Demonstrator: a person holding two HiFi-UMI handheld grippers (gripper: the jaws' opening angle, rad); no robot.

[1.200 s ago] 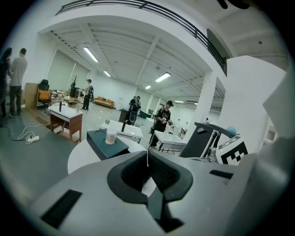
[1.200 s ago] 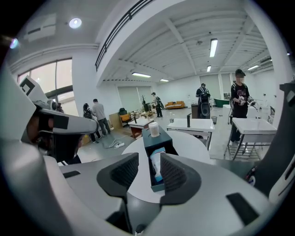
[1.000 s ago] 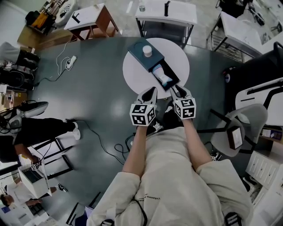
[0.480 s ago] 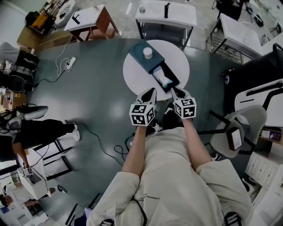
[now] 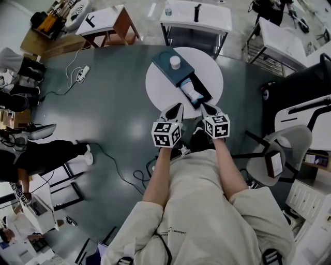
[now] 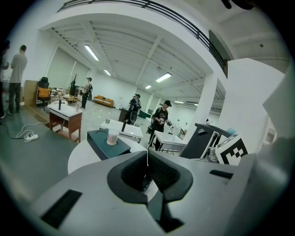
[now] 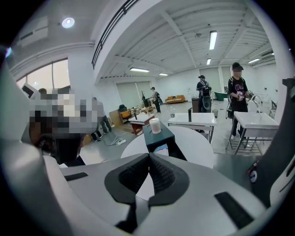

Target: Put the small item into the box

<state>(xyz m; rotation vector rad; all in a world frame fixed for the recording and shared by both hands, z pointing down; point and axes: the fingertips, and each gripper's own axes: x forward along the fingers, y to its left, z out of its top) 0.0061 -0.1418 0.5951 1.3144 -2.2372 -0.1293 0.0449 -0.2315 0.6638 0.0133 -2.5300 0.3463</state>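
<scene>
A dark teal box [image 5: 170, 66] lies on the round white table [image 5: 209, 70], with its drawer [image 5: 202, 97] pulled out toward me. A small white cup [image 5: 175, 62] stands on the box top. A pale blue and white item [image 5: 193, 93] lies in the drawer. My left gripper [image 5: 177, 106] and right gripper [image 5: 206, 107] hover side by side at the table's near edge, short of the drawer. The left gripper [image 6: 147, 153] is shut and empty. The right gripper [image 7: 149, 156] has its jaws closing to shut, pads meeting with nothing between them. The cup [image 7: 155, 125] and the box [image 7: 159, 135] lie straight ahead of it.
Around the table lies grey floor with cables [image 5: 116, 165]. White desks [image 5: 196, 15] stand beyond it, a wooden table [image 5: 106, 23] sits at the far left, and a grey chair [image 5: 282, 150] is to my right. People stand in the distance [image 6: 161, 120].
The right gripper's fingers have drawn together. Both grippers stay at the table's near edge, and the view has shifted slightly.
</scene>
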